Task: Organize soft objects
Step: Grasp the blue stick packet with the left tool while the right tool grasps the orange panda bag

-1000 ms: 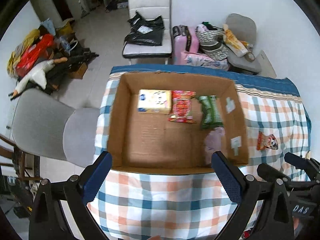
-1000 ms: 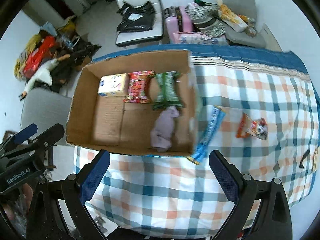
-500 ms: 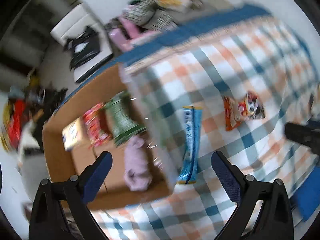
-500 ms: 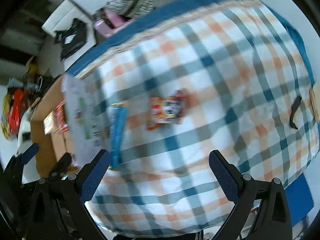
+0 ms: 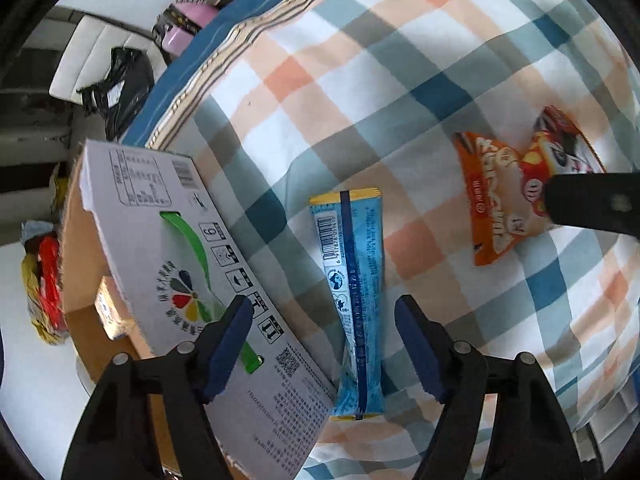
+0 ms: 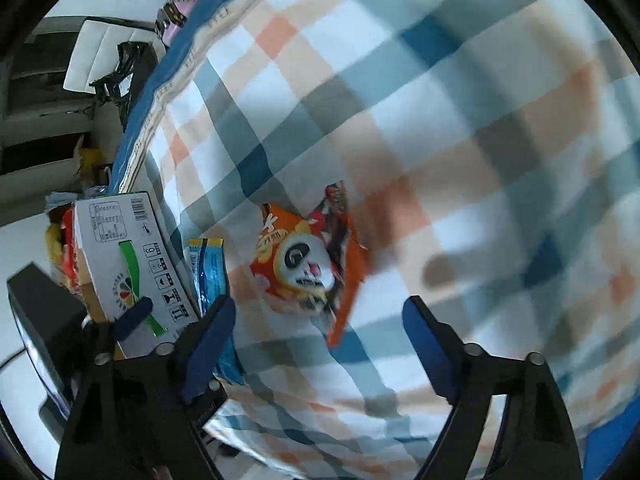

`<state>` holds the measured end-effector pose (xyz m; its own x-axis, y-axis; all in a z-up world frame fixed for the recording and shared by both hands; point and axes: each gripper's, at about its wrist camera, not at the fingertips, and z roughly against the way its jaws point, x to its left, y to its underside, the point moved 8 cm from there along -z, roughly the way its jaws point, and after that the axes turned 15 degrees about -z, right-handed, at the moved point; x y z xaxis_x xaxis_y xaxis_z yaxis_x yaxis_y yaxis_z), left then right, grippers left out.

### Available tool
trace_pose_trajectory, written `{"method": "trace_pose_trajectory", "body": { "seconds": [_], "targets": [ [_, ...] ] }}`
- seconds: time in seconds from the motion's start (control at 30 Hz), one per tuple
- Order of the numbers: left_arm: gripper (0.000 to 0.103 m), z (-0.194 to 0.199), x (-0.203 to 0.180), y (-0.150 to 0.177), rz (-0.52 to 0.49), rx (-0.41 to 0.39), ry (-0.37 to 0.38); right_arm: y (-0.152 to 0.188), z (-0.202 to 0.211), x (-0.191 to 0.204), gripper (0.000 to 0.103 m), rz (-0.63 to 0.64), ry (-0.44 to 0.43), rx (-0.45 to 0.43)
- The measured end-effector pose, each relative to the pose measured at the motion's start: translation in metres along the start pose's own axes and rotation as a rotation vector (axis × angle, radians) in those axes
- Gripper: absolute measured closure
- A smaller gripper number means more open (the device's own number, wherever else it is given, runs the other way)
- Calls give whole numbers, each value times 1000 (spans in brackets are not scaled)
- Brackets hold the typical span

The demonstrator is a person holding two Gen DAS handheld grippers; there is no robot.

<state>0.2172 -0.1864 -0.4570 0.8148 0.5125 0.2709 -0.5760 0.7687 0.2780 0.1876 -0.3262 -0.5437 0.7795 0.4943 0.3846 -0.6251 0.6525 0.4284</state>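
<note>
The left tool stands with its blue-padded fingers wide apart and nothing between them touching the pads; the long blue snack packet lies flat on the checked cloth directly ahead, its lower half running down into the gap between the two fingers, closer to neither pad by much. Just off the left finger is the printed outer wall of the cardboard box, which the packet's near end touches or nearly touches; a little of the box's brown inside shows farther left, with a pale item barely visible in it. Ahead and to the right of this tool lies the orange panda-print snack bag, partly covered by a black finger of the other tool. The right tool is likewise spread wide and grips nothing; the orange bag lies on the cloth just ahead of its gap, nearer the left finger. Beyond that left finger are the blue packet and the box. The far cloth in this view is blurred.
</note>
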Motion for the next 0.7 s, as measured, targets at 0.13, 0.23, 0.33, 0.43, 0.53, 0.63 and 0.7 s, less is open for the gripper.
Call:
{"method": "trace_pose_trajectory", "body": {
  "seconds": [0.13,0.23,0.33,0.43,0.53,0.63,0.7],
  "targets": [
    [31,-8,1,0,21,5,37,-6,-23,9,40,-5,-52,49],
    [31,-10,0,-4,20,4,53,-8,-24,12,47,11,-71,32],
    [31,-15,-2,-7,-2,17,26,-6,-14,5,53,38,-44,12],
    [31,-23,-10,-13,-47,39,-6,-7,1,-9,53,51,-13,-24],
    [31,-36,-26,-17,-81,74,8,-10,14,-27,53,53,14,-51],
    [31,-49,-33,-16,-70,89,22,-12,23,-41,53,47,28,-67],
    [43,-51,-34,-18,-51,89,60,-11,27,-46,53,39,22,-64]
  ]
}}
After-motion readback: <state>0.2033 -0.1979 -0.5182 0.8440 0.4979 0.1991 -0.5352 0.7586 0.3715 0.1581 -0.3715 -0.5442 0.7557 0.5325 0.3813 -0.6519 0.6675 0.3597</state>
